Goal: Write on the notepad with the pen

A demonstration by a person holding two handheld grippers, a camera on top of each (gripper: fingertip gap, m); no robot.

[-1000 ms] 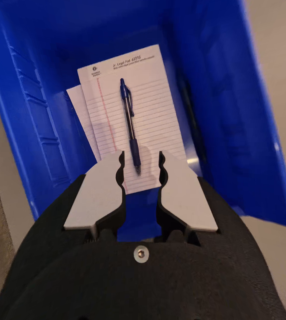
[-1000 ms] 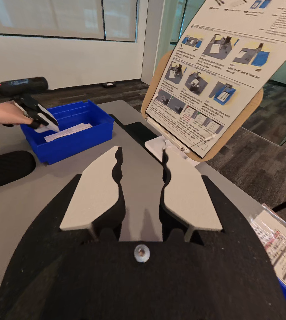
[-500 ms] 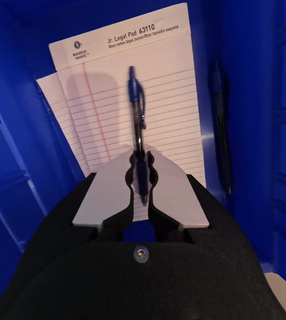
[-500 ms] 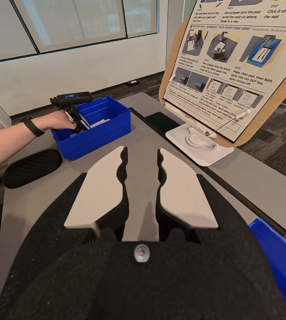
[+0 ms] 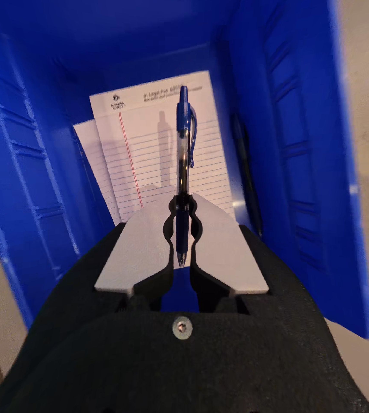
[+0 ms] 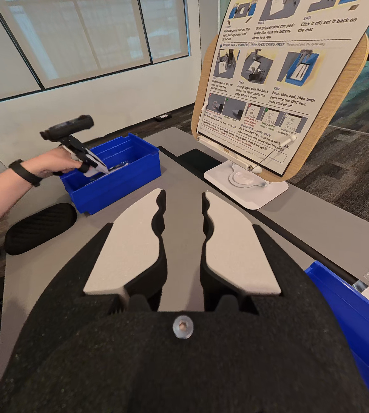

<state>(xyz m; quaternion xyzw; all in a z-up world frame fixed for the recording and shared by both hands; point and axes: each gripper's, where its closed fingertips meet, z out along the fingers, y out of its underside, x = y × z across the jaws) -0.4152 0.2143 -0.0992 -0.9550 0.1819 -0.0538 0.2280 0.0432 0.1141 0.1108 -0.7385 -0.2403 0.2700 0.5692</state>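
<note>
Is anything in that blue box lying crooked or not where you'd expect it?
Mostly tidy. In the blue bin, a loose sheet pokes out askew from under the notepad, and a second pen lies wedged along the right wall. The left gripper holds the pen by its grip, lifted off the pad.

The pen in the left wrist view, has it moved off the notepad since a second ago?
Yes. The pen, shut in the left gripper, is lifted off the notepad, its shadow apart.

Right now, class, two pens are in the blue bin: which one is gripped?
The clear-barrelled blue pen, clamped at its grip by the left gripper above the notepad; the second pen lies against the bin's wall.
</note>
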